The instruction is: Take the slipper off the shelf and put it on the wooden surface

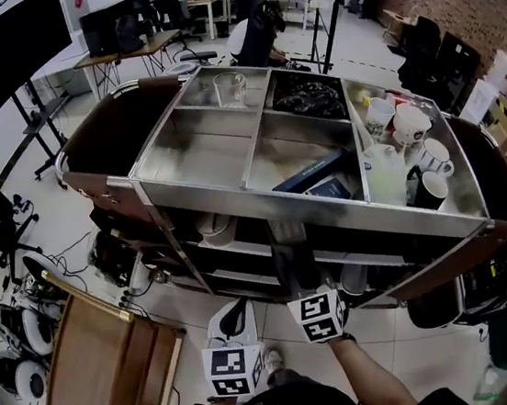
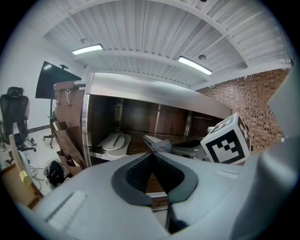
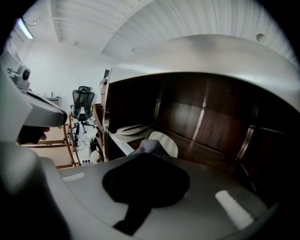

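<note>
You are facing a big steel cart [image 1: 327, 201] that is filling the far half of the scene, its top tray holding white mugs [image 1: 410, 125] at the right. A low wooden table [image 1: 100, 374] is standing on the floor at your near left, well apart from both claws. Under the tray, a dark wooden shelf [image 3: 211, 157] is lying open toward you. Your right gripper [image 1: 307, 294] is keeping its jaws clamped almost fully together on the near end of the dark slipper [image 1: 294, 261]. The slipper is hanging at the open front of that shelf with its far end pointing into the cart, not on the table. Your left gripper [image 1: 235, 309] is hovering just left of it, near the right one. Its jaws are meeting at the tips and gripping nothing, though the slipper's end is showing just past them in the left gripper view. A pair of pale slippers [image 2: 114, 140] is resting further left on the shelf.
</note>
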A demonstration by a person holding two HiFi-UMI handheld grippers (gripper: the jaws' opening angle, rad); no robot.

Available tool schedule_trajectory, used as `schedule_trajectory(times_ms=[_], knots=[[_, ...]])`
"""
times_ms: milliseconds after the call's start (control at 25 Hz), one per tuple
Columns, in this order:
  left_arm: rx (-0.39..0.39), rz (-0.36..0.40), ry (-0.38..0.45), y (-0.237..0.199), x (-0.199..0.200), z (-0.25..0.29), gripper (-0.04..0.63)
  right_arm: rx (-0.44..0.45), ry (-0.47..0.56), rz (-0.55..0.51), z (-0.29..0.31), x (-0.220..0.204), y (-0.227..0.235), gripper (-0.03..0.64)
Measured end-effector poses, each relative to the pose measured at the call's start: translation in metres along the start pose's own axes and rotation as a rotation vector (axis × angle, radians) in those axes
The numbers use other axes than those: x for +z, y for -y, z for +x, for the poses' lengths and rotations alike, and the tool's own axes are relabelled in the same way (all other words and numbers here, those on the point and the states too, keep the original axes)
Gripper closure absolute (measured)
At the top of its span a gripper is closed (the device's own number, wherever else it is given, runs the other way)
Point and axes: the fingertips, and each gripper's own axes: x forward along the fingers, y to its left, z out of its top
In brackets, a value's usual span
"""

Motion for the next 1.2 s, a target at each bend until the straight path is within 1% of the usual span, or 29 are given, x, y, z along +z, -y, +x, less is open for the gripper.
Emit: schedule_trajectory(times_ms=[320, 600, 880, 1200], knots=[[0.045, -0.028, 0.014, -0.023, -0.012, -0.051, 0.589, 0.053, 0.029, -0.041, -0.027, 0.012, -0.063, 0.607], [0.107, -0.055, 0.042, -0.05, -0.022, -0.099, 0.589, 0.123, 0.087, -0.081, -0.054, 0.036, -0.125, 0.607], [0.212, -0.094, 0.071, -0.092, -0.036, -0.157, 0.589, 0.234, 0.16, -0.122, -0.086, 0.064, -0.207, 0.607], [0.363, -0.146, 0.109, -0.146, -0.054, -0.233, 0.589, 0.395, 0.228, -0.202, -0.107, 0.089, -0.313, 0.607]])
